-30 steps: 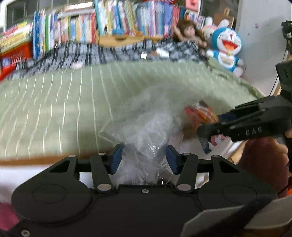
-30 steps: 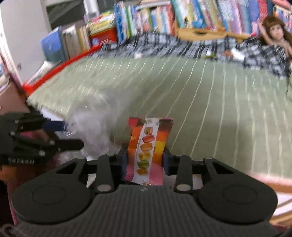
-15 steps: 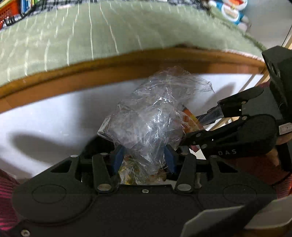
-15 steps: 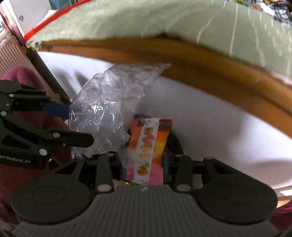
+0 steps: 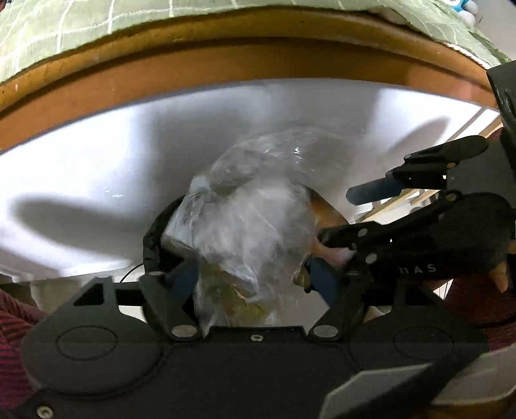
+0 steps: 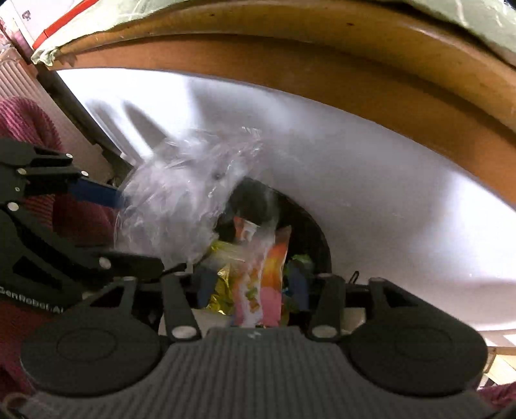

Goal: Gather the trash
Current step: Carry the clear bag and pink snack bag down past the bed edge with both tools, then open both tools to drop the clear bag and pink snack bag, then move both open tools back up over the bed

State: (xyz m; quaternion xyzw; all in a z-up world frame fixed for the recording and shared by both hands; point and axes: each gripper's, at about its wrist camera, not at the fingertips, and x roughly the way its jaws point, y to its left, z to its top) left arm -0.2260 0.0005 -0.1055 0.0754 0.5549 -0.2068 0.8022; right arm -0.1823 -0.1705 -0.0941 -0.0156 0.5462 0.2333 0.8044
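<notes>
A crumpled clear plastic bag (image 5: 251,219) sits blurred between the spread fingers of my left gripper (image 5: 254,280), which is open. It hangs over a bin with a black liner (image 5: 154,238). In the right wrist view, the colourful macaron snack wrapper (image 6: 267,267) is blurred between the parted fingers of my right gripper (image 6: 253,283), also open, above the same bin (image 6: 319,245). Yellow and green trash shows inside the bin. The plastic bag (image 6: 180,199) and my left gripper (image 6: 142,232) appear at the left there. My right gripper (image 5: 338,216) reaches in from the right in the left wrist view.
The bin stands against the white side panel (image 5: 96,161) of a bed. A brown wooden frame edge (image 5: 225,64) and a green striped blanket (image 5: 64,19) lie above it. A person's dark red sleeve (image 5: 474,299) is at the right.
Both grippers swung down from over the bed to the bin beside it. Both pairs of fingers have spread, and the plastic bag and the wrapper are now blurred in motion.
</notes>
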